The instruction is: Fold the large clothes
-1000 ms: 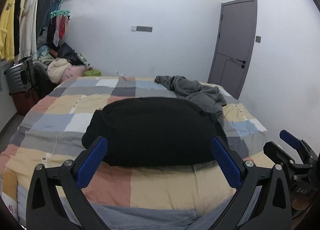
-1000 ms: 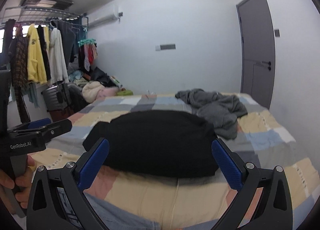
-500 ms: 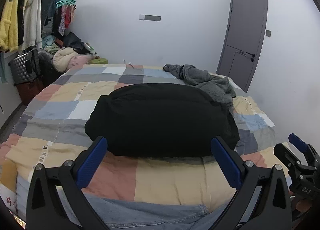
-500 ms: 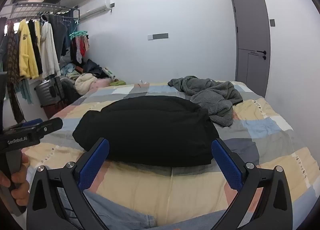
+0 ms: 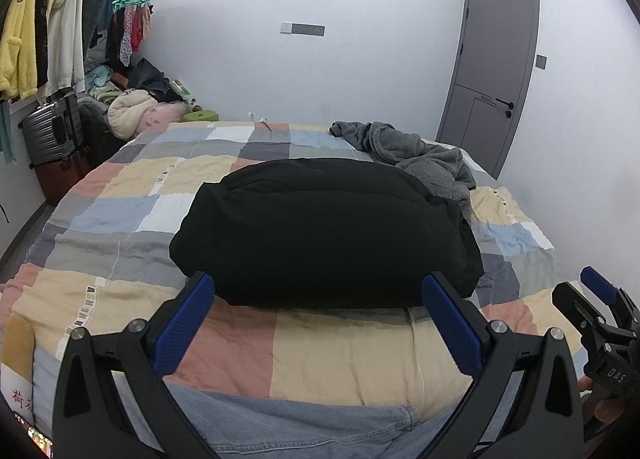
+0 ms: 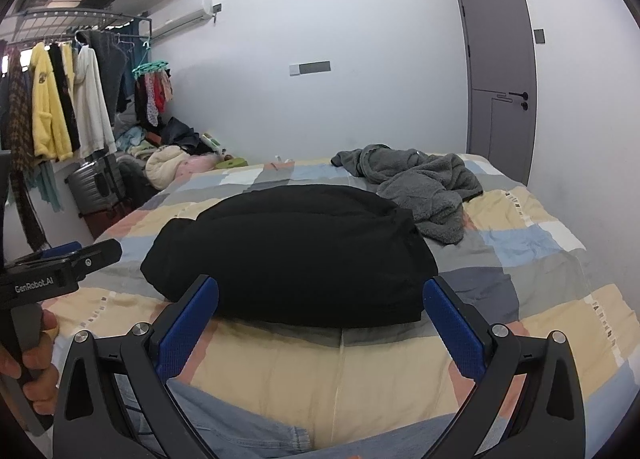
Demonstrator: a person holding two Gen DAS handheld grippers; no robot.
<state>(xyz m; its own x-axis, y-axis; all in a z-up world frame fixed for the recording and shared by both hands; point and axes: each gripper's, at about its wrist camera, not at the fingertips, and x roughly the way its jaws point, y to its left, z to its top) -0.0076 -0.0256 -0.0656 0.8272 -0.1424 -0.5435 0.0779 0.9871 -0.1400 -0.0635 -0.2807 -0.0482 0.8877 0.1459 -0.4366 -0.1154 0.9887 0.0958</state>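
Note:
A bulky black garment [image 5: 324, 231] lies folded into a thick bundle in the middle of the bed; it also shows in the right wrist view [image 6: 292, 251]. My left gripper [image 5: 320, 319] is open and empty, held above the bed's near edge in front of the bundle. My right gripper [image 6: 320, 323] is open and empty, also short of the bundle. The right gripper shows at the right edge of the left wrist view [image 5: 600, 307]. The left gripper shows at the left edge of the right wrist view [image 6: 64, 259].
A crumpled grey fleece garment [image 5: 420, 155] lies at the far right of the checked quilt [image 5: 120, 211]. Blue denim [image 5: 280, 427] lies at the bed's near edge. A clothes rack [image 6: 60, 99], suitcases [image 5: 52, 131] and a clothes heap stand left. A grey door [image 5: 496, 71] is at the right.
Both grippers have risen and tilted down a little, so the black bundle sits lower and larger in both views. The jaws have stayed open. The clothes have not moved.

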